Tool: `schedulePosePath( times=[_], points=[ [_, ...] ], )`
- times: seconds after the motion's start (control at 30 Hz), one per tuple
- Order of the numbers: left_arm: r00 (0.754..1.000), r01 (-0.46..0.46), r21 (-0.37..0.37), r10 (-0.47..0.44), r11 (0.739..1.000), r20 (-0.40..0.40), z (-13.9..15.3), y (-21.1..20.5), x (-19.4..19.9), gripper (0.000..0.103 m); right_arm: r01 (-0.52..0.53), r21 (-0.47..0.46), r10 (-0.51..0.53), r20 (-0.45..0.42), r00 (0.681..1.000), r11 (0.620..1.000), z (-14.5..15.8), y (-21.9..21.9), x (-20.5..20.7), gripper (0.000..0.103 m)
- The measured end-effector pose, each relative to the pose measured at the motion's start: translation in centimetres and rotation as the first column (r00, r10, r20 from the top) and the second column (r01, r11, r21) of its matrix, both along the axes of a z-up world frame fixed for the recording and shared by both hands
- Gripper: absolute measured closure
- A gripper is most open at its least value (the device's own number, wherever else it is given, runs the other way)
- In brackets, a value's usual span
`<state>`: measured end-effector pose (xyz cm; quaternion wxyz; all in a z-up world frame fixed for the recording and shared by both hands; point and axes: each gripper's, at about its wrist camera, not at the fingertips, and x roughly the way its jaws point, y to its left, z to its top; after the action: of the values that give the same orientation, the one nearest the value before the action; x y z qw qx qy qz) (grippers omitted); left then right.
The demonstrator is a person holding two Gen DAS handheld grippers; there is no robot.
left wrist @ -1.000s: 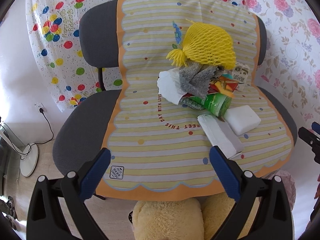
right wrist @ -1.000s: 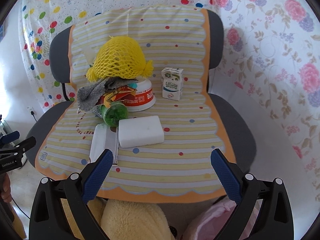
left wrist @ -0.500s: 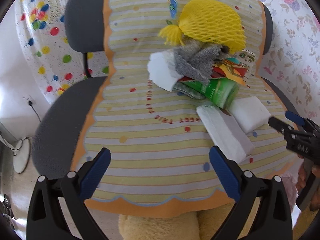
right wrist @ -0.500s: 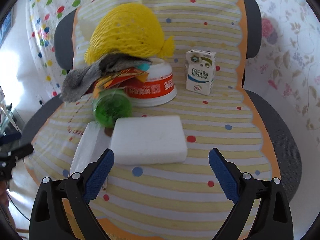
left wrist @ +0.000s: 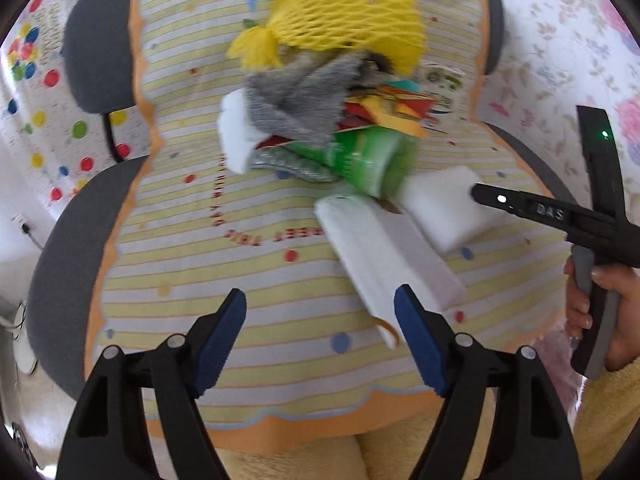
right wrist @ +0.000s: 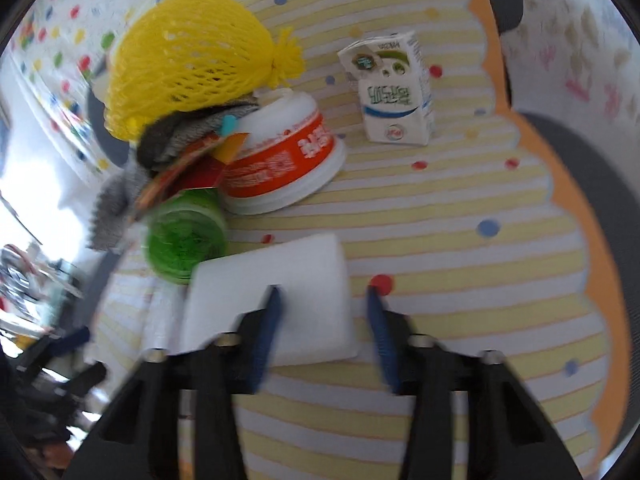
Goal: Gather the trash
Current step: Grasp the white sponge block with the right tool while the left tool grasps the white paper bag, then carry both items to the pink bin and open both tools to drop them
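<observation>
Trash sits heaped on a striped cloth [left wrist: 168, 320] over a chair. Left tongs [left wrist: 320, 312] are closing, nothing gripped, beside a white box [left wrist: 384, 256]. Right wrist view: right tongs [right wrist: 324, 312] closing astride a foam block [right wrist: 272, 276], not yet pinching.

Trash heap on a striped cloth [left wrist: 180, 320]

The left gripper [left wrist: 320, 332], closing, hovers empty beside the white packet [left wrist: 384, 256] near the cloth's front edge.
</observation>
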<state>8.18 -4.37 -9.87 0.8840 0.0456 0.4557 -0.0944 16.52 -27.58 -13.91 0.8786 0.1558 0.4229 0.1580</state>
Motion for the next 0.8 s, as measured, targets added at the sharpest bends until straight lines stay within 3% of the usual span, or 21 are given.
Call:
schedulePosePath(
  times=[0.17, 0.33, 0.43, 0.47, 0.53, 0.6, 0.8],
  points=[
    [0.998, 0.049, -0.019, -0.049, 0.999, -0.033, -0.8, -1.9, 0.0, 0.032, 0.028, -0.055, -0.024, 0.078, 0.997, 0.998, 1.8, 0.3, -3.0, 0.080],
    [0.993, 0.037, -0.051, -0.042, 0.998, -0.108, -3.0, -3.4, 2.2, 0.052, 0.125, -0.151, -0.097, 0.179, 0.979, 0.981, 4.2, -0.8, -6.9, 0.083],
    [0.995, 0.051, -0.026, -0.053, 0.998, -0.087, -3.9, -4.7, 2.4, 0.056, 0.153, -0.134, -0.125, 0.198, 0.972, 0.979, 4.5, -2.0, -8.3, 0.083],
    [0.995, 0.050, -0.038, -0.053, 0.998, -0.087, -3.8, -4.9, 2.4, 0.060, 0.162, -0.118, -0.137, 0.196, 0.971, 0.980, 4.6, -2.5, -8.7, 0.083],
    [0.995, 0.069, -0.024, -0.071, 0.997, -0.068, -3.7, -5.3, 2.0, 0.086, 0.177, -0.102, -0.155, 0.198, 0.968, 0.979, 4.8, -3.1, -9.3, 0.083],
    [0.994, 0.081, -0.022, -0.082, 0.997, -0.069, -3.3, -5.1, 1.4, 0.097, 0.186, -0.084, -0.166, 0.198, 0.966, 0.979, 5.0, -3.5, -9.9, 0.083],
    [0.994, 0.110, -0.077, -0.111, 0.991, -0.016, -0.5, -2.6, -2.7, 0.098, 0.192, -0.080, -0.170, 0.228, 0.959, 0.978, 5.9, -3.3, -11.9, 0.083]
  ],
)
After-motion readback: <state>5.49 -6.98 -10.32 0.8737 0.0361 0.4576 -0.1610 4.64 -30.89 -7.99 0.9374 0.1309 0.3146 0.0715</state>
